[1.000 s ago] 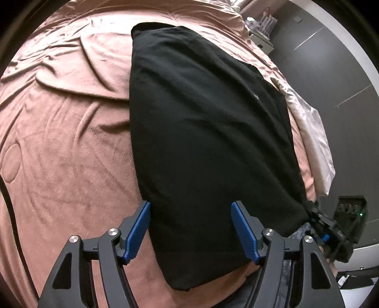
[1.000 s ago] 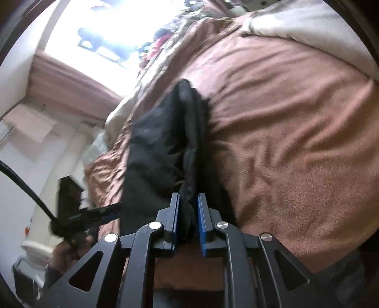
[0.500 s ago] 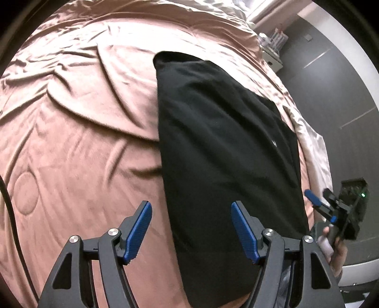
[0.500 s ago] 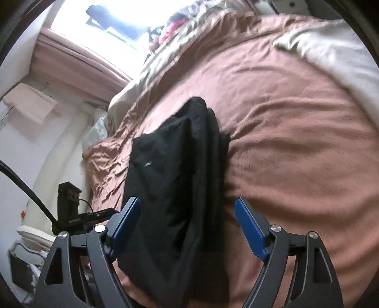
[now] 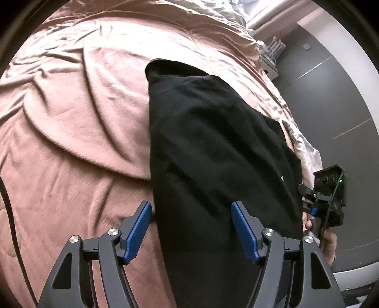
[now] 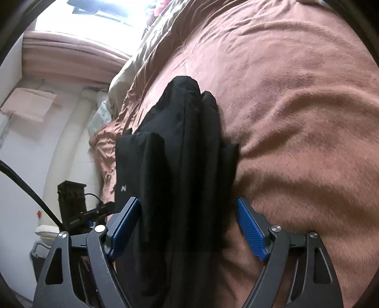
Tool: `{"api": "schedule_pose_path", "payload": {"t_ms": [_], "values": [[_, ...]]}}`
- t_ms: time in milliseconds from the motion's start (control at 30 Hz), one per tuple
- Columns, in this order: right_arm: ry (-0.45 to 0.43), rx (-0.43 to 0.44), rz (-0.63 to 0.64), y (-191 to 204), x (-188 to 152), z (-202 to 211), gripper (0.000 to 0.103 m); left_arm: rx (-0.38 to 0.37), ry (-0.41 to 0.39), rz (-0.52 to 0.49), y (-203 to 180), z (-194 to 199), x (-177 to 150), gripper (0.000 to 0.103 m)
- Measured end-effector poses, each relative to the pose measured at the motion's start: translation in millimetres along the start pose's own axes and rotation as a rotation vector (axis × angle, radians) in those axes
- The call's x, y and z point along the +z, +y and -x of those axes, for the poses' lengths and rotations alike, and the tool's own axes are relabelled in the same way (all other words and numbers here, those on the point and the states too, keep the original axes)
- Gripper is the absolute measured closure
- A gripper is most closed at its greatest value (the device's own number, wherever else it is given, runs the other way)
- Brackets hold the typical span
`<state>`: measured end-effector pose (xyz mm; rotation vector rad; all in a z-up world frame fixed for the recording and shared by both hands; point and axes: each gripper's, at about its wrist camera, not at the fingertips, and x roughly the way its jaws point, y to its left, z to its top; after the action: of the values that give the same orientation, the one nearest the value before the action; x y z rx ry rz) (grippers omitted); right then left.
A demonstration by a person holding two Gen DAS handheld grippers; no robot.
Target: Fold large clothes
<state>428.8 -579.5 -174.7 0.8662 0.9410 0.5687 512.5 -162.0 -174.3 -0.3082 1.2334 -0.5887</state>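
A black garment (image 5: 213,147), folded into a long narrow strip, lies flat on the pink-brown bedspread (image 5: 71,142). My left gripper (image 5: 191,227) hovers open over the strip's near end, blue pads either side of the cloth and clear of it. At the right edge of the left wrist view a hand (image 5: 329,239) holds the right gripper (image 5: 308,201). In the right wrist view the same black garment (image 6: 177,154) runs away from me in thick folds. My right gripper (image 6: 189,227) stands wide open over its near end, pads not pressing it.
The bedspread (image 6: 296,118) is wrinkled all around the garment. A pale sheet (image 5: 305,151) hangs at the bed's right side by a grey wall (image 5: 331,94). A bright window (image 6: 94,11) and a black cable (image 6: 28,189) lie to the left.
The right gripper let go of the garment's end, opened wide and drew back. The left gripper slid sideways along the bed and stayed open; the garment now lies flat.
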Motion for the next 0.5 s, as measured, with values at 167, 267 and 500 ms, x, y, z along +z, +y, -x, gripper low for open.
{"api": "schedule_pose_path", "payload": {"t_ms": [167, 267, 500], "values": [[0.034, 0.078, -0.009, -3, 15, -17, 0.022, -0.012, -0.005, 0.008, 0, -6, 4, 0.033], [0.052, 0.081, 0.008, -2, 20, -27, 0.022, -0.018, -0.010, 0.027, 1, -11, 7, 0.033], [0.061, 0.041, 0.032, 2, 28, -36, 0.049, -0.031, -0.019, 0.059, 2, -12, 7, 0.033]]}}
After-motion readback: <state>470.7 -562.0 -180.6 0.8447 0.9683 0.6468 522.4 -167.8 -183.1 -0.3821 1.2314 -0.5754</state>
